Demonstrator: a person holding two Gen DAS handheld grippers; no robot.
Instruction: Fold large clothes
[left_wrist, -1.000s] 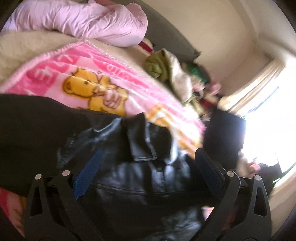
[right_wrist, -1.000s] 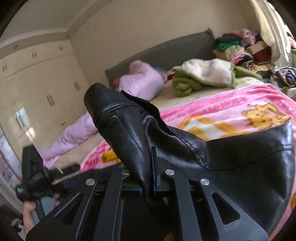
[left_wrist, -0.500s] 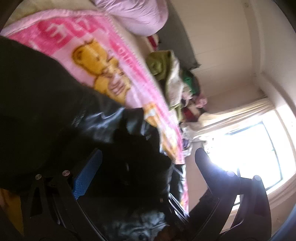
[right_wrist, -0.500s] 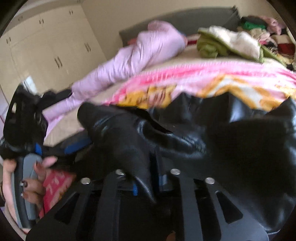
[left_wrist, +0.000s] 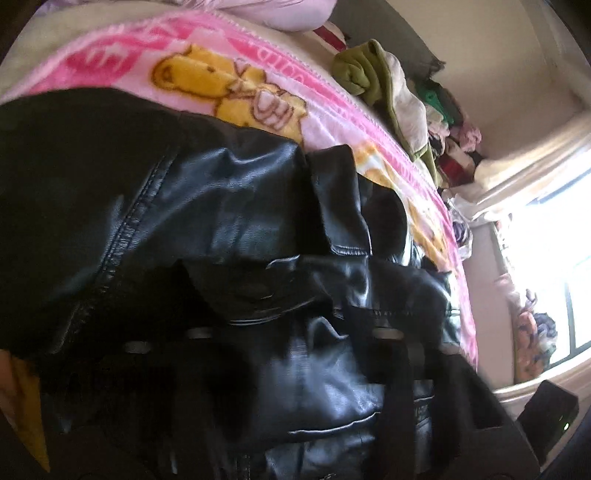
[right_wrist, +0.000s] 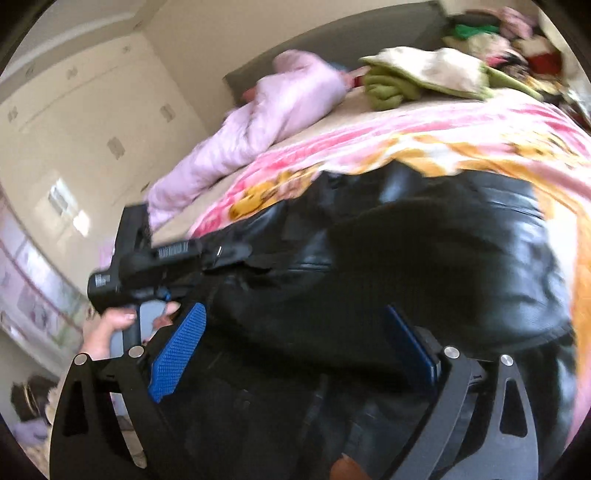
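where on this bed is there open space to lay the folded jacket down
Open pink blanket lies between the black jacket and the green bundle. A beige strip runs beside the lilac coat. The far corner's clothes pile is crowded.

- A black leather jacket lies bunched on a bed, spread over a pink cartoon-bear blanket, its glossy surface creased and catching window light.
- A stitched seam runs diagonally down the jacket's left side in the left wrist view; a strap-like tab stands up near the top edge.
- Folds overlap near the middle, with a flap laid across lower layers; details at the bottom are dark and blurred.
- From the right wrist view, the jacket reads as a rumpled dark mound covering the blanket's near part, its far edge meeting the pink and orange print.
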